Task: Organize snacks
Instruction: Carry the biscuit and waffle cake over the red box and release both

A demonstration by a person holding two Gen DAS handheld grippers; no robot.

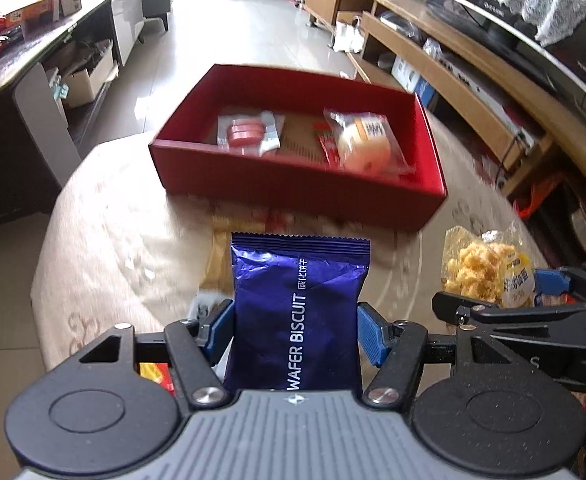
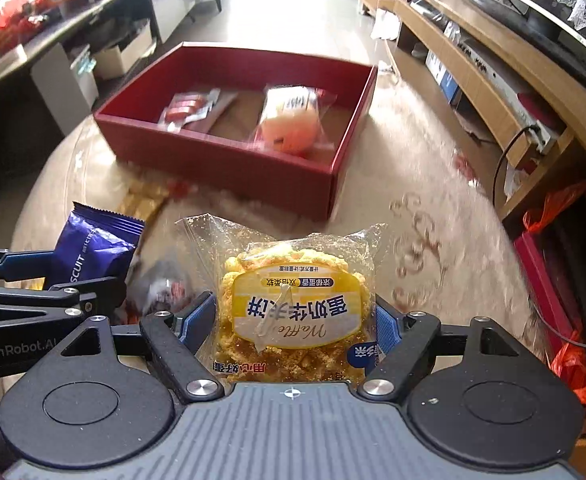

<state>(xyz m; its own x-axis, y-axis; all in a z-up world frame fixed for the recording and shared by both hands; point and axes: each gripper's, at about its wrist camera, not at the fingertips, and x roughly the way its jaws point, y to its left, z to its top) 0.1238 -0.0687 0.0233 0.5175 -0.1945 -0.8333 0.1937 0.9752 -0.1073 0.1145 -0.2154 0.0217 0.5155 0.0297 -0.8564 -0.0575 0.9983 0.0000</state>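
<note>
My left gripper (image 1: pixel 295 330) is shut on a blue wafer biscuit packet (image 1: pixel 299 300) and holds it above the round table, short of the red box (image 1: pixel 301 196). My right gripper (image 2: pixel 295 322) is shut on a clear-wrapped yellow waffle pack (image 2: pixel 293 300), also short of the red box (image 2: pixel 229 168). The box holds a pack of pink sausages (image 1: pixel 249 132) and a wrapped bun (image 1: pixel 367 142). Each gripper shows in the other's view: the right gripper with the waffle pack (image 1: pixel 489 268) at right, the left gripper with the biscuit packet (image 2: pixel 93 252) at left.
The table has a beige patterned cloth (image 1: pixel 105 216). More yellow and red snack packets (image 2: pixel 145 200) lie on it in front of the box. A wooden TV cabinet (image 1: pixel 473 80) runs along the right, a dark counter (image 1: pixel 21 48) along the left. Orange bags (image 2: pixel 573 364) sit at right.
</note>
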